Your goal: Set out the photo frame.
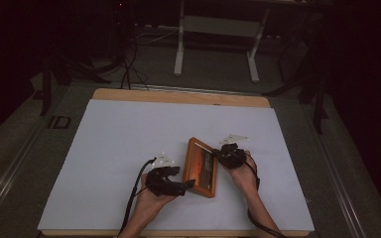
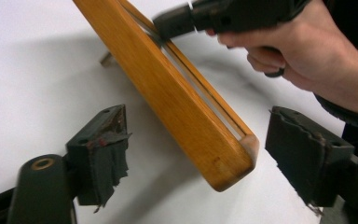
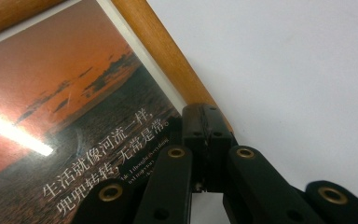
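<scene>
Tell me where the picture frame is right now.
In the high view, the picture frame lies right of centre on the white mat, between both hand-held grippers.

Frame (image 1: 201, 166) on table (image 1: 119, 139), betw. grippers

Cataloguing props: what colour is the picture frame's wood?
Honey-orange wood; the picture frame shows it best in the left gripper view.

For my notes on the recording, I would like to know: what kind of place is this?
Probably a lab or workshop set up for recording, not a home. A wooden table covered with a plain white sheet stands on grey carpet, with cables on the floor and a white metal desk frame behind it in a dark room.
</scene>
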Motion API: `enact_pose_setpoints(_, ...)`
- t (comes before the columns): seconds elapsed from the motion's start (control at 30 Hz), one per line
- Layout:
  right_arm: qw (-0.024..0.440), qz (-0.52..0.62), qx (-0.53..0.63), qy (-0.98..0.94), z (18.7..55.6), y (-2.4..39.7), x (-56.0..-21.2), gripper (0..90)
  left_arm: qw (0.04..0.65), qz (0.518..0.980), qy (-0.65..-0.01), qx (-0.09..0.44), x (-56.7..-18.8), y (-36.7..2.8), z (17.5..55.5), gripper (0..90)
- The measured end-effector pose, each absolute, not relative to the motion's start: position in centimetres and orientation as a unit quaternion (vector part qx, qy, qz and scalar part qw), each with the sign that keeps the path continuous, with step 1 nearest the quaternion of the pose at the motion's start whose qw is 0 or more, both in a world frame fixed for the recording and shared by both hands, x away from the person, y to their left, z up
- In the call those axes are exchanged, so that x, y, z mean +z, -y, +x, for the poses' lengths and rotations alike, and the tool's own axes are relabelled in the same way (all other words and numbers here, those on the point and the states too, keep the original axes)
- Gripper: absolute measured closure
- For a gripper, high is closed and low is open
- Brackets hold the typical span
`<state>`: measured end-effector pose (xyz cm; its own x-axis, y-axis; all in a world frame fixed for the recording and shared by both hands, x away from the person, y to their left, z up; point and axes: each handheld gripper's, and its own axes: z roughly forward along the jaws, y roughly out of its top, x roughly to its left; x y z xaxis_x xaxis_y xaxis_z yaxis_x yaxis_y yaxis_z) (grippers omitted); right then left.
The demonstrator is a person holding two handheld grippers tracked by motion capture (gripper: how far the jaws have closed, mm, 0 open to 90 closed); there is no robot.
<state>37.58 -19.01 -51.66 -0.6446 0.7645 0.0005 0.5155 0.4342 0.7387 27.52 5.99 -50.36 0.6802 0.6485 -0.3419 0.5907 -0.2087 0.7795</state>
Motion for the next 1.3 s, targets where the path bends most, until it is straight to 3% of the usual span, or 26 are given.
enact_pose_setpoints(0.07,0.17,0.386,0.368,-0.829,37.6,19.0,-51.7,90.0,0.481,0.783,-0.394,0.019,-50.9,-5.7,27.7,29.6)
enact_pose_setpoints(0.13,0.17,0.386,0.369,-0.828,37.5,19.1,-51.7,90.0,0.49,0.779,-0.392,0.002,-51.0,-5.6,27.8,39.4)
enact_pose_setpoints(0.43,0.168,0.382,0.369,-0.83,37.6,19.1,-51.7,90.0,0.485,0.763,-0.424,-0.061,-51.5,-5.3,28.8,48.0)
enact_pose_setpoints(0.7,0.172,0.369,0.364,-0.838,37.3,19.3,-51.3,89.9,0.486,0.75,-0.441,-0.081,-51.6,-5.3,28.8,52.5)
enact_pose_setpoints(0.9,0.176,0.363,0.377,-0.834,36.4,20.2,-50.5,85.1,0.487,0.757,-0.431,-0.066,-51.2,-4.8,28.6,55.8)
enact_pose_setpoints(1.1,0.203,0.341,0.401,-0.826,33.8,22.3,-47.5,77.6,0.488,0.763,-0.422,-0.037,-50.4,-3.6,28.0,60.4)
enact_pose_setpoints(1.3,0.221,0.329,0.435,-0.808,31.6,23.8,-44.7,76.1,0.49,0.776,-0.397,0.004,-49.6,-2.3,27.1,64.0)
